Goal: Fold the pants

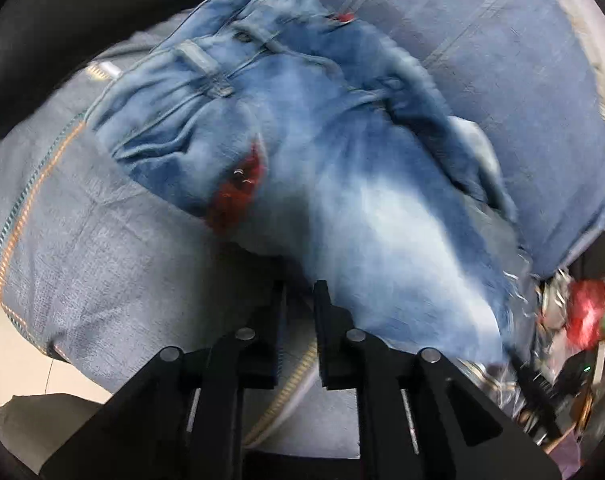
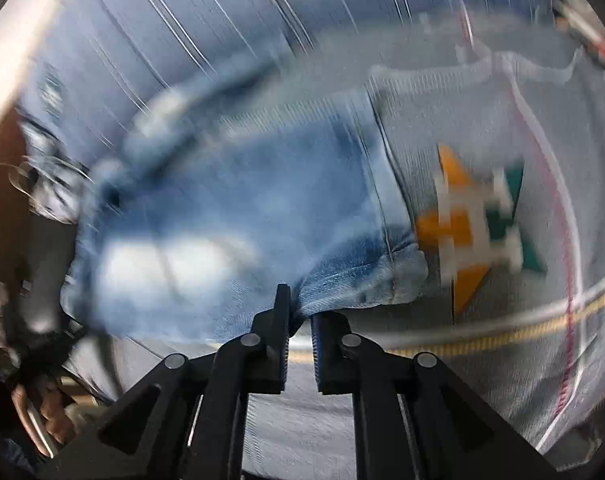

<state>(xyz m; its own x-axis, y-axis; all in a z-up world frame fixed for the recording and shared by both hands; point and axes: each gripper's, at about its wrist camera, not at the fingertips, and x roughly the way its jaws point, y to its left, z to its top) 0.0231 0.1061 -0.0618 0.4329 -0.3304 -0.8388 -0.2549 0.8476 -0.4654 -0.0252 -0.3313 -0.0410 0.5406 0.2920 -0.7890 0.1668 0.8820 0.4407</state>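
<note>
A pair of faded blue jeans (image 1: 302,152) lies bunched on a blue-grey cloth, waistband and belt loops at the upper left, with a red patch (image 1: 234,196) near a pocket. My left gripper (image 1: 300,284) is shut on the jeans' near fold. In the right wrist view the jeans (image 2: 242,208) are blurred by motion, hem at the right. My right gripper (image 2: 300,312) is shut on the jeans' near edge by the hem.
The blue-grey cloth (image 1: 82,240) has orange stitched bands, and an orange and green patch (image 2: 474,224) shows in the right wrist view. A darker blue cloth (image 1: 502,60) lies behind. Clutter with a red item (image 1: 586,312) sits at the right edge.
</note>
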